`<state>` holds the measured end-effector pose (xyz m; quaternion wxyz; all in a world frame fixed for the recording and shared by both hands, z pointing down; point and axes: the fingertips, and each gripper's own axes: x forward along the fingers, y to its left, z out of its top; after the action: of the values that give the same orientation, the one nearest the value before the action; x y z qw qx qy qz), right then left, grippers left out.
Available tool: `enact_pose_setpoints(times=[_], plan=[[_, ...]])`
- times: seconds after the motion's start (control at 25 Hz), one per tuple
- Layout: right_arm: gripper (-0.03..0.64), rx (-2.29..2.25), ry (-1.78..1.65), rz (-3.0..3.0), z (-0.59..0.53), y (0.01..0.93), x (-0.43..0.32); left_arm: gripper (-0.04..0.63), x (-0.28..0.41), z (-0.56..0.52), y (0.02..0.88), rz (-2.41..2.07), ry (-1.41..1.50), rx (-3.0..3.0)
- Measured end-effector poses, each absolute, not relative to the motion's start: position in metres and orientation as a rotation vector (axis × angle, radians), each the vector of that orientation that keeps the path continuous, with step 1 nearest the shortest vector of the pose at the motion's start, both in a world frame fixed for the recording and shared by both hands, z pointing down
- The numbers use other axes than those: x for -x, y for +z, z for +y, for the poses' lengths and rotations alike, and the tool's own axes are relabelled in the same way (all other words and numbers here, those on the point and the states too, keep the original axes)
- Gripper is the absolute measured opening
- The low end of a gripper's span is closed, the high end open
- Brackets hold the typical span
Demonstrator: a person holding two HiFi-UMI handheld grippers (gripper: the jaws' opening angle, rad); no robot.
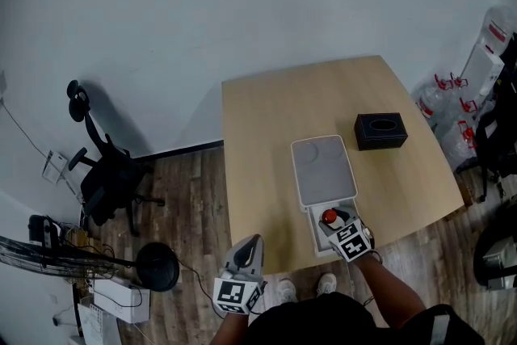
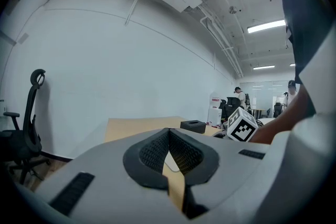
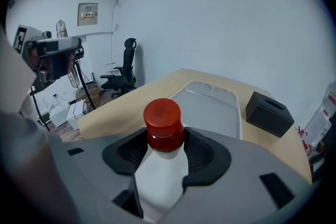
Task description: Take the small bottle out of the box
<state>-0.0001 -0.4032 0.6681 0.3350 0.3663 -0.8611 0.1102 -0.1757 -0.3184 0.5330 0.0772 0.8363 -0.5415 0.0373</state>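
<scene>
The small bottle (image 1: 329, 216), white with a red cap, stands in the open white box (image 1: 314, 235) at the near edge of the wooden table (image 1: 266, 133). My right gripper (image 1: 340, 225) reaches into the box from the near side. In the right gripper view its jaws are shut on the bottle (image 3: 164, 126), with the pads (image 3: 202, 152) against the white body just under the cap. The right gripper (image 3: 166, 140) points towards the box's lid (image 3: 210, 107), which lies flat behind. My left gripper (image 1: 246, 253) hangs off the table's near left corner, shut (image 2: 168, 134) and holding nothing.
A black tissue box (image 1: 380, 131) sits on the table beyond the lid, to the right. A black office chair (image 1: 105, 174) and a round-based stand (image 1: 157, 267) are on the floor at the left. Packs of bottles (image 1: 452, 113) stand past the table's right edge.
</scene>
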Motion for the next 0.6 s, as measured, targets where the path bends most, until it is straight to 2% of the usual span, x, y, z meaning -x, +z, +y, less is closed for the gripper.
enact_pose_setpoints(times=[0.6], plan=[[0.229,-1.172,-0.009,-2.484,-0.385,0.513,0.000,0.011,0.157,-0.313,0.531,-1.608,0.101,-2.525]])
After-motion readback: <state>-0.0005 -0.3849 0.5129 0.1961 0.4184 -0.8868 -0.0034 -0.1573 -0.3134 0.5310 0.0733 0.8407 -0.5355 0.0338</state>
